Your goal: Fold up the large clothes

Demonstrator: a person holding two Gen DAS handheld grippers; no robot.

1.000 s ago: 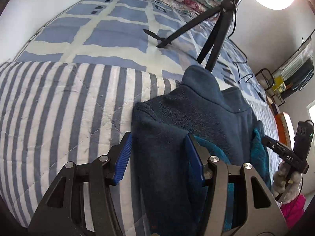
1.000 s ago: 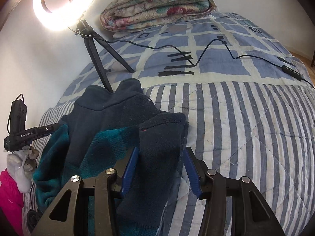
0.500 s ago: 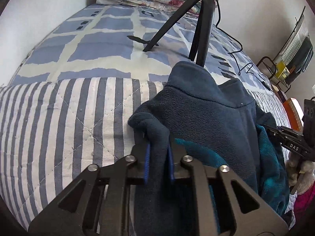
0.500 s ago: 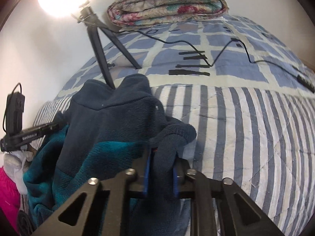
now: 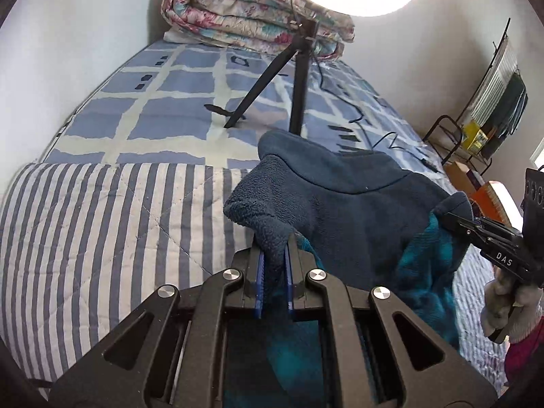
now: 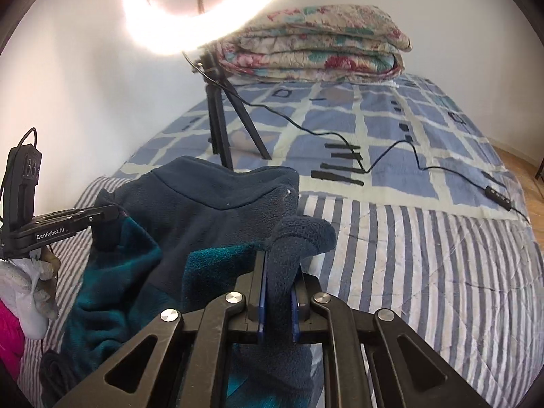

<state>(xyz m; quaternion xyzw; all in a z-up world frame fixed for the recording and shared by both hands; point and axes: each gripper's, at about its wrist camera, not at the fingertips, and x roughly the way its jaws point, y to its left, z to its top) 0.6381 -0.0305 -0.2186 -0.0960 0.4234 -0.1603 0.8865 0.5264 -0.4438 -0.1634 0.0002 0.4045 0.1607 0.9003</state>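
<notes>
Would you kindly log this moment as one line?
left tool: closing on fleece jacket | right tool: closing on jacket | jacket raised off striped quilt

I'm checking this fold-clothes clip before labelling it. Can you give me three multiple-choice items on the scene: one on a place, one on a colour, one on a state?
1. Where does the folded floral quilt lie?
A. at the far end of the bed
B. on the floor
C. under the fleece

2. What colours is the fleece jacket?
A. red and white
B. navy with teal
C. plain grey

3. How do the left gripper and right gripper stand?
A. both wide open and holding nothing
B. only one grips cloth
C. each clamped on a fold of the fleece

Answers:
1 A: it is stacked by the wall, beyond the tripod.
2 B: dark navy body with teal panels.
3 C: fleece is bunched between each pair of blue pads, whose jaws are closing the last bit.
</notes>
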